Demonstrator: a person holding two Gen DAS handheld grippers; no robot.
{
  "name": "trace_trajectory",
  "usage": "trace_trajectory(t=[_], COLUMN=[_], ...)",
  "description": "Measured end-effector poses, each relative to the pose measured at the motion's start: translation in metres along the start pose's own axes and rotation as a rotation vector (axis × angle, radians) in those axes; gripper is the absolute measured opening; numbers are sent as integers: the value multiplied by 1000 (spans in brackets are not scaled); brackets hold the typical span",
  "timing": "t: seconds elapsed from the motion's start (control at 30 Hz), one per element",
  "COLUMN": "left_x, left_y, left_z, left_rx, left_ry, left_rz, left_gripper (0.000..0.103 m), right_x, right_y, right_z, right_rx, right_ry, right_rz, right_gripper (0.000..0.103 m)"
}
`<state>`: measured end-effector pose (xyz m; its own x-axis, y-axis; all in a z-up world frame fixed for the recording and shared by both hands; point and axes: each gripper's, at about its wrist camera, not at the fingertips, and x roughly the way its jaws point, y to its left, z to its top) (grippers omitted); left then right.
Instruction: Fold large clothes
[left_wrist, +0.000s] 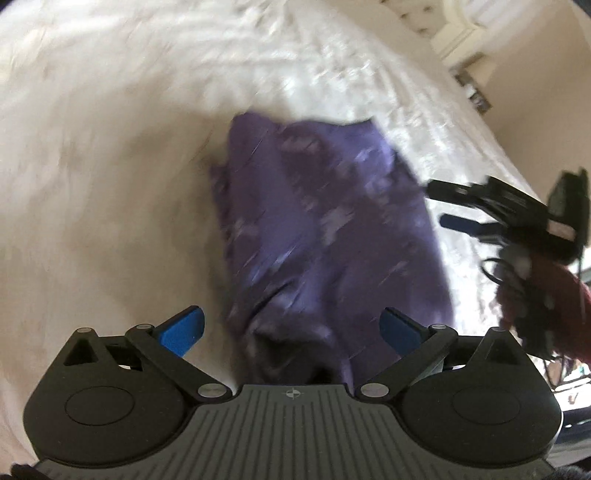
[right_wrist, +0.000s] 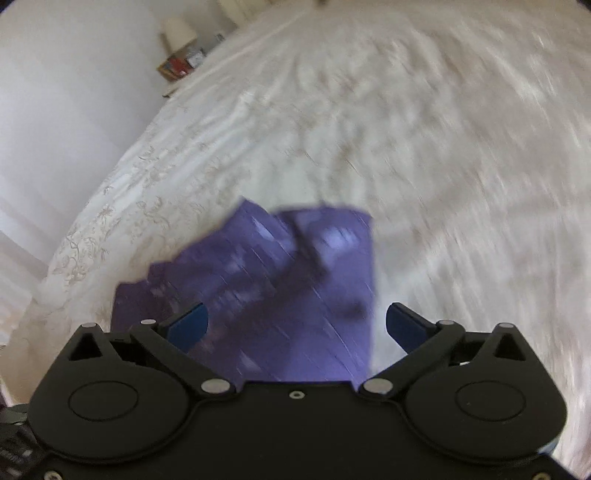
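A purple garment (left_wrist: 325, 236) lies folded into a narrow, roughly rectangular bundle on a bed (left_wrist: 110, 166) covered with a pale, faintly patterned spread. Both views are blurred, so the cloth's finer folds cannot be read, though lighter patches show across its surface and a dark crease or cord runs over it in the right wrist view.

The left gripper (left_wrist: 291, 328) hangs above the near end of the garment with its blue fingers (left_wrist: 183, 330) spread wide apart; nothing is between them but air, and the cloth lies below, not gripped. The right gripper (right_wrist: 297, 325) likewise stands wide apart over the garment (right_wrist: 280, 295), with its right finger over the bare bed (right_wrist: 424, 166) just past the cloth's edge. It holds nothing.

In the left wrist view the right gripper (left_wrist: 448, 206) shows at the right side of the garment, just beside its edge, carried by a dark red sleeve (left_wrist: 543, 306).

No containers can be made out; a small cluttered nightstand (right_wrist: 181, 62) stands beyond the bed's far corner.
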<state>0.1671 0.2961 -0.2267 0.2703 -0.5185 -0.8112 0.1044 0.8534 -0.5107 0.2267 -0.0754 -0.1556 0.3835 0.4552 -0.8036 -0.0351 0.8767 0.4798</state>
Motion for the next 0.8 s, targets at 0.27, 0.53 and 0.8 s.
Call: trace_trajectory(t=[0.27, 0.53, 0.8], left_x=[41, 74, 78], left_y=[6, 7, 23], left_z=[-9, 7, 7], left_rx=[-52, -86, -106], left_ry=[114, 174, 192], left_rz=[-92, -187, -269], left_gripper=[103, 103, 101], right_x=[20, 49, 58], right_y=[-35, -39, -47], right_z=[-31, -40, -39], right_rx=[203, 334, 406], right_ry=[106, 140, 167], right_rz=[139, 263, 329], right_gripper=[103, 103, 102])
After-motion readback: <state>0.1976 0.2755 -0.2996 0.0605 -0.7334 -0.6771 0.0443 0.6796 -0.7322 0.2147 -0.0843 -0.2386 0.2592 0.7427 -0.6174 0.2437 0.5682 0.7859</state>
